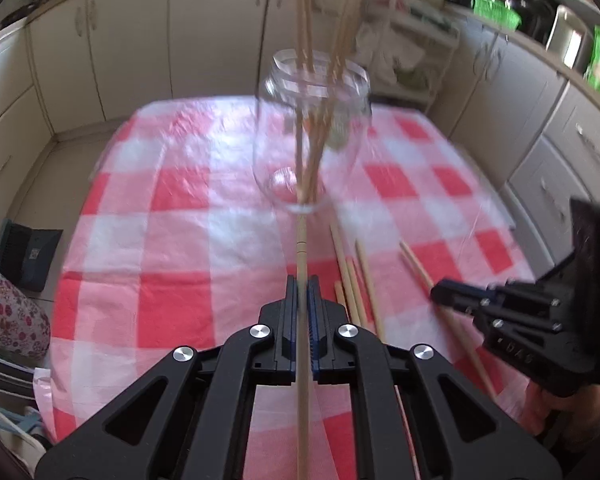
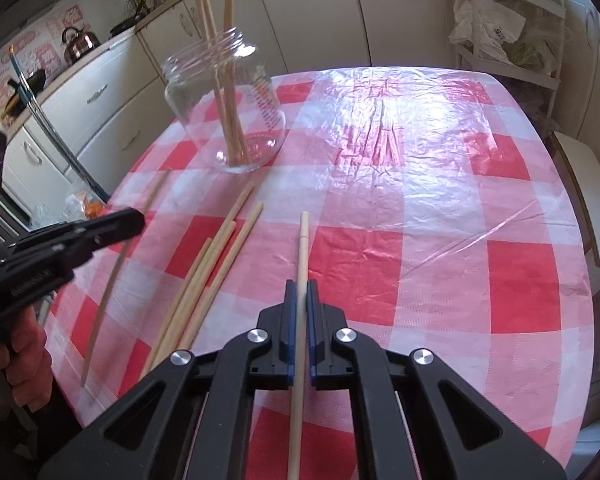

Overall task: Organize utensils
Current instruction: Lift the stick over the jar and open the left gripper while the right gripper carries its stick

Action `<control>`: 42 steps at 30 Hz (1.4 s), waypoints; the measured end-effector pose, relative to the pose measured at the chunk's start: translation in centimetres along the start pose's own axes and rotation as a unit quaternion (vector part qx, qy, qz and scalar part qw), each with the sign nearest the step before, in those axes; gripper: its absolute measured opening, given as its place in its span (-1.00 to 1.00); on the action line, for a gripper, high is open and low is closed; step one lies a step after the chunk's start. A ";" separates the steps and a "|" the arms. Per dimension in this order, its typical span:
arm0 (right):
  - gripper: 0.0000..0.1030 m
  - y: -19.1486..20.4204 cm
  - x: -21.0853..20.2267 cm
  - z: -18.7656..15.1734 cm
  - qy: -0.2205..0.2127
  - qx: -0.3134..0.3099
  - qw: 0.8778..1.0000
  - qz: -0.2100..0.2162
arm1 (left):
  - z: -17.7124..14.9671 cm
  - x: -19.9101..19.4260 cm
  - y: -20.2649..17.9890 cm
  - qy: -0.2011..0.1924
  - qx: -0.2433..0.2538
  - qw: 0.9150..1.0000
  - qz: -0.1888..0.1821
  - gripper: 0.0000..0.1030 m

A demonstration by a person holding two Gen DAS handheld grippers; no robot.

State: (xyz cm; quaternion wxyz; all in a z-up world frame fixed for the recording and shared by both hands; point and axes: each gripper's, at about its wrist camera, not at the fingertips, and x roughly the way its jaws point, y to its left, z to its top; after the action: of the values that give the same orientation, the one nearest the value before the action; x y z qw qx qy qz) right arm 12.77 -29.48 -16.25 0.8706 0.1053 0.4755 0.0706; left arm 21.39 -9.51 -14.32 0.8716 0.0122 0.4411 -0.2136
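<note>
A clear glass jar [image 1: 312,136] stands on the red-and-white checked tablecloth [image 1: 172,208] with several wooden chopsticks upright in it; it also shows in the right wrist view [image 2: 224,108]. My left gripper [image 1: 302,284] is shut on a chopstick [image 1: 301,248] that points at the jar's base. My right gripper [image 2: 300,286] is shut on another chopstick [image 2: 303,240], held over the cloth. Several loose chopsticks [image 2: 216,264] lie on the cloth between the grippers, also seen in the left wrist view [image 1: 360,276]. The right gripper shows at the right of the left wrist view [image 1: 444,294].
Cream kitchen cabinets [image 1: 140,40] surround the table. A white rack with bags [image 2: 500,32] stands behind it, and a stool [image 2: 588,192] is at the right. A kettle [image 2: 78,42] sits on the counter. A floral bag [image 1: 16,320] is on the floor at the left.
</note>
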 end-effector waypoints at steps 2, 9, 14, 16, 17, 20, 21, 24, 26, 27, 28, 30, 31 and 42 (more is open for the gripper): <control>-0.89 -0.4 -0.2 0.1 -0.007 0.015 1.000 0.007 | 0.7 -1.4 0.6 -0.039 -0.020 0.999 -0.015 -0.91; -0.89 -2.1 -1.2 0.6 -0.042 0.076 0.995 0.044 | 3.5 -5.4 1.7 -0.178 -0.060 0.981 -0.054 -0.91; -0.89 -2.5 -1.7 1.0 -0.064 0.094 0.992 0.060 | 6.0 -6.9 1.5 -0.249 -0.060 0.965 -0.064 -0.91; -0.89 -2.7 -1.9 1.1 -0.074 0.098 0.990 0.066 | 7.1 -7.3 1.1 -0.274 -0.058 0.957 -0.070 -0.91; -0.89 -2.7 -2.1 1.2 -0.081 0.099 0.990 0.068 | 7.4 -7.6 0.9 -0.280 -0.058 0.955 -0.071 -0.91; -0.89 -3.0 -2.3 1.4 -0.089 0.102 0.988 0.069 | 8.9 -7.8 0.6 -0.301 -0.064 0.948 -0.076 -0.91; -0.89 -3.0 -2.3 1.4 -0.091 0.104 0.988 0.069 | 9.5 -7.7 0.5 -0.308 -0.067 0.946 -0.076 -0.91; -0.89 -3.1 -2.4 1.4 -0.097 0.108 0.987 0.073 | 10.8 -7.1 0.2 -0.324 -0.072 0.940 -0.073 -0.91; -0.89 -3.2 -2.5 1.4 -0.097 0.107 0.986 0.077 | 11.5 -6.6 0.2 -0.330 -0.078 0.938 -0.072 -0.91; -0.89 -3.2 -2.4 1.4 -0.097 0.107 0.986 0.078 | 11.9 -6.2 0.1 -0.332 -0.081 0.937 -0.071 -0.91; -0.89 -3.1 -2.4 1.4 -0.099 0.107 0.986 0.079 | 12.3 -5.8 0.2 -0.335 -0.084 0.936 -0.067 -0.91; -0.89 -3.1 -2.4 1.5 -0.098 0.105 0.986 0.080 | 13.0 -5.3 0.3 -0.340 -0.091 0.934 -0.064 -0.91; -0.89 -3.1 -2.3 1.5 -0.099 0.105 0.986 0.080 | 13.4 -5.1 0.3 -0.342 -0.093 0.933 -0.063 -0.91; -0.89 -3.6 -2.2 1.6 -0.102 0.115 0.985 0.084 | 14.3 -3.1 -0.1 -0.362 -0.085 0.927 -0.038 -0.91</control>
State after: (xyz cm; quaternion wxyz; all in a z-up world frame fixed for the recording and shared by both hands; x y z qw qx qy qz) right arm 12.98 -33.63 -14.53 0.8874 0.2509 0.3789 0.0776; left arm 30.61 -11.47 -3.16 0.9611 -0.1566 0.1121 -0.1978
